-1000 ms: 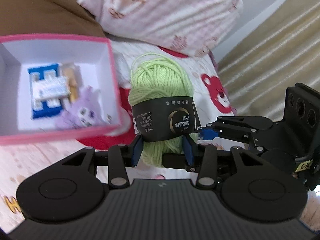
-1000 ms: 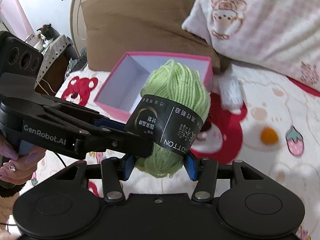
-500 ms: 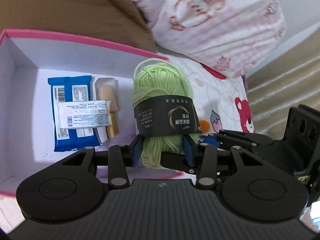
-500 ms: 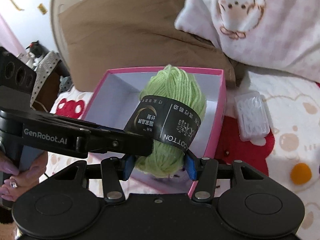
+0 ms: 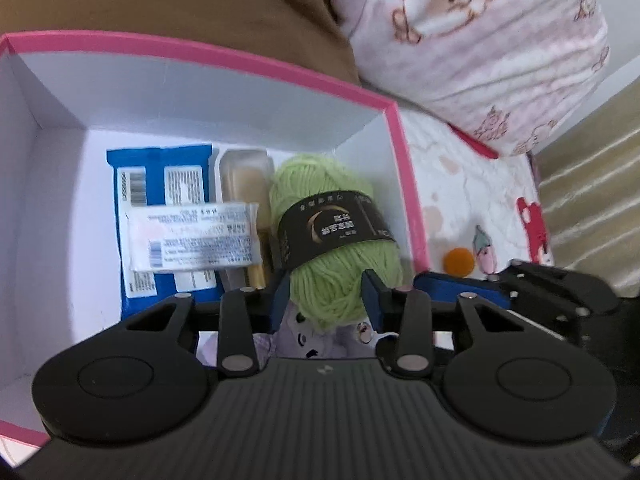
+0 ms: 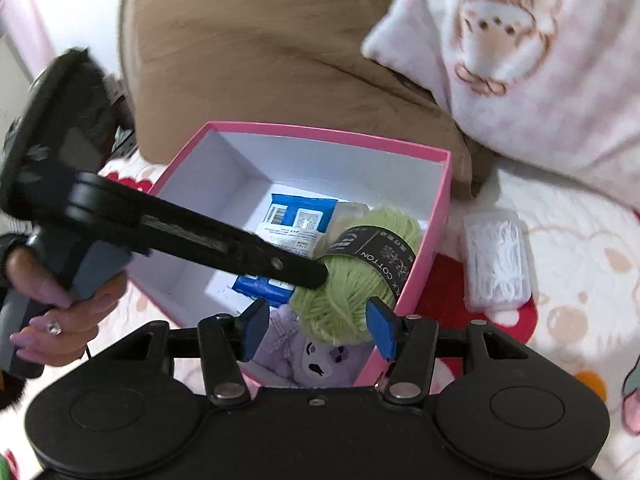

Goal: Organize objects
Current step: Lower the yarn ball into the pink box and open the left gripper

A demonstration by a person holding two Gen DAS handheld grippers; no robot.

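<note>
Spreads widest: printed bedspread [image 6: 580, 280], with brown pillow [image 6: 280, 60] and pink bear pillow [image 5: 480, 40] propped behind. Sits on it, hard against the brown pillow: pink box [image 5: 280, 68], open-topped, white inside. Now lies within the box walls, at the right-hand end, and no longer hangs above the bedding as a second ago: green yarn ball [image 5: 344, 280], black label up, lower end resting on a purple plush toy [image 6: 316, 356]. Means the carry is over and only the letting-go looks left for this item. Appears still clenched on the yarn's lower end: left gripper [image 5: 325, 300], both blue pads against the wool. Brackets the same end without pinching it: right gripper [image 6: 318, 324], jaws spread, a clear gap at its left pad. Fills the box floor beside the yarn: blue packet [image 5: 132, 160] under a white wrapper [image 5: 192, 240]. Waits outside on the bedspread, probably next: clear case [image 6: 496, 264].
</note>
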